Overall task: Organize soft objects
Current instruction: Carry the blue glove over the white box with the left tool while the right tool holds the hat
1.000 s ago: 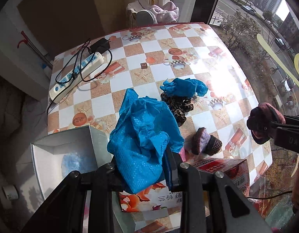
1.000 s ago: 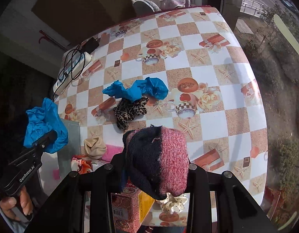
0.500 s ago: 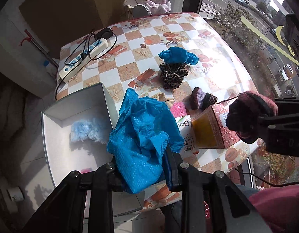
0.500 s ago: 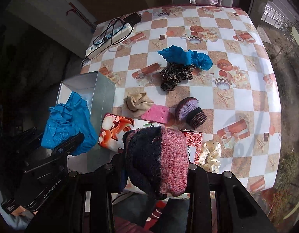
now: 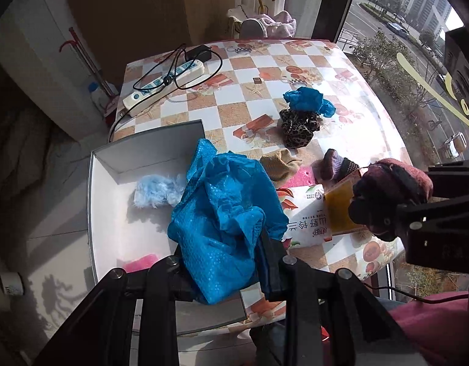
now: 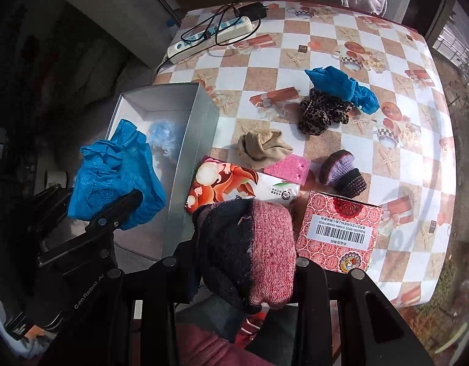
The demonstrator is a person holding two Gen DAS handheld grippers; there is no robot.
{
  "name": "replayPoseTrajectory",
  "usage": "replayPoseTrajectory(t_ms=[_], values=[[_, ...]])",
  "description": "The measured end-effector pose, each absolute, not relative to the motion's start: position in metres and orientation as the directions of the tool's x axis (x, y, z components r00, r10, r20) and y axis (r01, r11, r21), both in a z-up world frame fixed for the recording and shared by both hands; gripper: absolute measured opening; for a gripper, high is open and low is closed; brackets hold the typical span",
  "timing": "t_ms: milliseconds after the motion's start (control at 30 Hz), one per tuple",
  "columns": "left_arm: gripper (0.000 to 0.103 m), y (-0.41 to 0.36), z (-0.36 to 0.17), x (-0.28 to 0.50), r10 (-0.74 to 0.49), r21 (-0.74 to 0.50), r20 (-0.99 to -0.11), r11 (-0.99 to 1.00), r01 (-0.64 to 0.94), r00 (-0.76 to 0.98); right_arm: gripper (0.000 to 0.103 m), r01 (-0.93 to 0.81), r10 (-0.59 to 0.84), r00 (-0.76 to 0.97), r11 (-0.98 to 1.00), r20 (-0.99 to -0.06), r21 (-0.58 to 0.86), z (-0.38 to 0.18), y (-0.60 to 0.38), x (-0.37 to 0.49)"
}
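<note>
My left gripper (image 5: 225, 256) is shut on a crumpled blue plastic cover (image 5: 222, 213) and hangs over the grey open box (image 5: 103, 164); the same blue plastic cover (image 6: 112, 177) shows at the left of the right wrist view. Inside the box lie a light blue fluffy piece (image 5: 155, 190) and something pink (image 5: 140, 262). My right gripper (image 6: 246, 262) is shut on a pink and dark knitted sock (image 6: 249, 244), held above the table's near edge by the tissue pack (image 6: 234, 183). That knitted sock (image 5: 389, 189) appears at the right of the left wrist view.
On the checked tablecloth (image 6: 341, 9) lie another blue cover (image 6: 341, 85), a leopard-print cloth (image 6: 322, 113), a beige sock (image 6: 261, 148), a pink sponge (image 6: 287, 167), a purple knitted piece (image 6: 344, 174) and a red patterned carton (image 6: 338, 231). A power strip (image 6: 213, 36) lies far left.
Both grippers have drawn back toward the near edge with their loads. The left one has swung left and now hangs over the grey box; the right one has rolled.
</note>
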State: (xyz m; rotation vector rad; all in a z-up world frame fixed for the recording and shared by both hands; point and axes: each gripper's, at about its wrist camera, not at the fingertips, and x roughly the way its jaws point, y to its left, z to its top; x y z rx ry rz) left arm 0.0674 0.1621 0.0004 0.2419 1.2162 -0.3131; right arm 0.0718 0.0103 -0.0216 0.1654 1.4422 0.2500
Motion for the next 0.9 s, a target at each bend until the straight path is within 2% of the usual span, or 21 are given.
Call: replayPoseTrajectory(t_ms=[900], values=[[0.032,0.212,0.01,0.055,-0.111,-0.021,-0.934,0.965,0.26,0.339,0.038,-0.169,0.241,0.087,0.96,-0.967,0.224,-0.021,0.055,0.075]])
